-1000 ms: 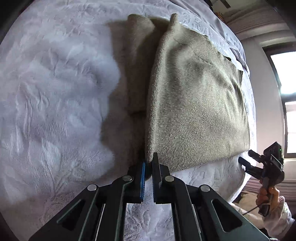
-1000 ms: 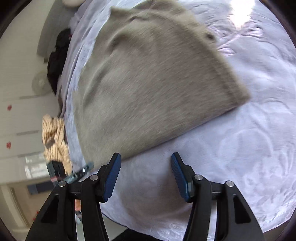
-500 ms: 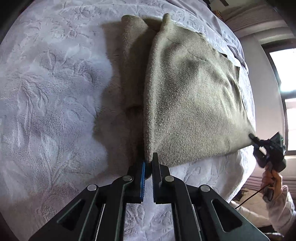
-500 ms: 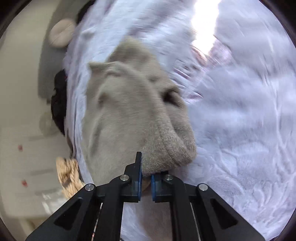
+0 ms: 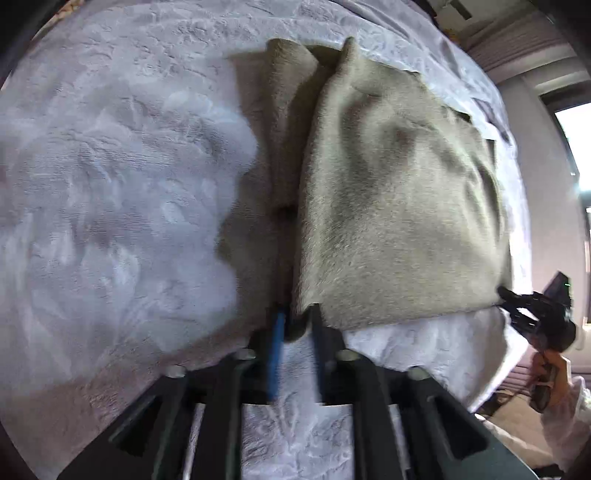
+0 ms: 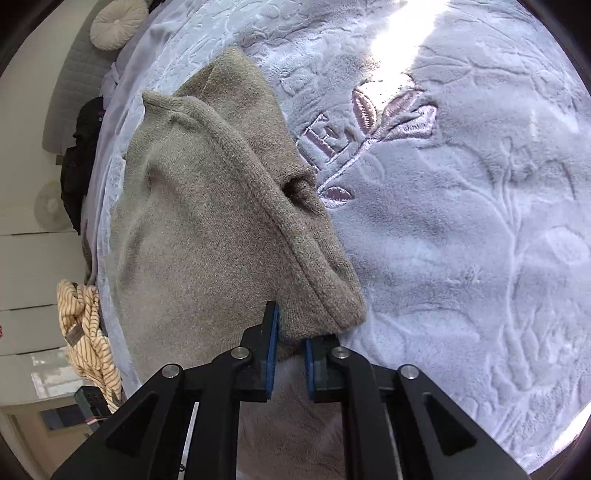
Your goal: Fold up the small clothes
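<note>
A grey-brown knit garment (image 5: 399,206) lies on a pale plush blanket (image 5: 110,192), with one sleeve (image 5: 280,122) folded alongside its left edge. My left gripper (image 5: 295,325) is shut on the garment's near left corner. My right gripper (image 6: 290,339) is shut on the thick hem corner of the same garment (image 6: 207,229), lifted a little off the blanket. The right gripper also shows in the left wrist view (image 5: 535,310) at the garment's right corner.
The blanket (image 6: 461,221) has embroidered letters and leaves (image 6: 354,125). A striped yellow cloth (image 6: 85,325) hangs off the bed's left edge, with a black item (image 6: 81,155) and a round cushion (image 6: 118,22) farther back. A window (image 5: 576,147) is at right.
My right gripper closed on the garment's hem corner and lifted it. My left gripper kept its hold and shifted slightly; the cloth now puckers between the two corners.
</note>
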Available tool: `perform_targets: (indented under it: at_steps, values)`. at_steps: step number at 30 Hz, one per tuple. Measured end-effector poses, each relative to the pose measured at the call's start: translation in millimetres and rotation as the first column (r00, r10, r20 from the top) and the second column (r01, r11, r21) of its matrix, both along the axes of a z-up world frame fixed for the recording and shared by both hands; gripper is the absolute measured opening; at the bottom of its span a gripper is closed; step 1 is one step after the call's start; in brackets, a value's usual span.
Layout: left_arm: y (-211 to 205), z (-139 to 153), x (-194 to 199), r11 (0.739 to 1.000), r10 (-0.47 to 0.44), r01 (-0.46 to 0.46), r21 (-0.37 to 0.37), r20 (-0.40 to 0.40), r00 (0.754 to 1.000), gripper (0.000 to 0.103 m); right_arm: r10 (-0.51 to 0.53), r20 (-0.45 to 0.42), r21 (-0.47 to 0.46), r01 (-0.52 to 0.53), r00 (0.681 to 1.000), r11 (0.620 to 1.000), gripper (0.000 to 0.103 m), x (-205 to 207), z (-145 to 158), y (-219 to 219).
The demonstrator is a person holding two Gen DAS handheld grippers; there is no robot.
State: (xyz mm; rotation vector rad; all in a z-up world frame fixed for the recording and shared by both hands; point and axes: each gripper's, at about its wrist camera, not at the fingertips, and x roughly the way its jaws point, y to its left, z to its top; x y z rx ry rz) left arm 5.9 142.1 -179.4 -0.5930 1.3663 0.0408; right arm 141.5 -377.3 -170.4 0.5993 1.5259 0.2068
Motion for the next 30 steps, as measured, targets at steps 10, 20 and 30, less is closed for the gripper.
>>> perform_targets:
  at_steps: [10, 20, 30]
  values:
    - [-1.4, 11.1, -26.1, 0.995, 0.035, -0.032, 0.096, -0.027, 0.999, 0.07, 0.104, 0.015, -0.129, -0.101, 0.994, 0.986, 0.031, -11.7, 30.1, 17.7]
    - [11.6, -4.4, -20.0, 0.976, 0.138, -0.13, 0.174, -0.035, 0.99, 0.07, 0.305, 0.062, -0.11, -0.297, 0.95, 0.948, 0.031, -30.4, 49.3, 87.9]
    - [14.3, -18.0, -24.1, 0.982, 0.118, -0.109, 0.155, -0.054, 0.992, 0.085, 0.405, 0.057, -0.116, -0.397, 0.913, 0.91, 0.031, -49.9, 55.9, 116.5]
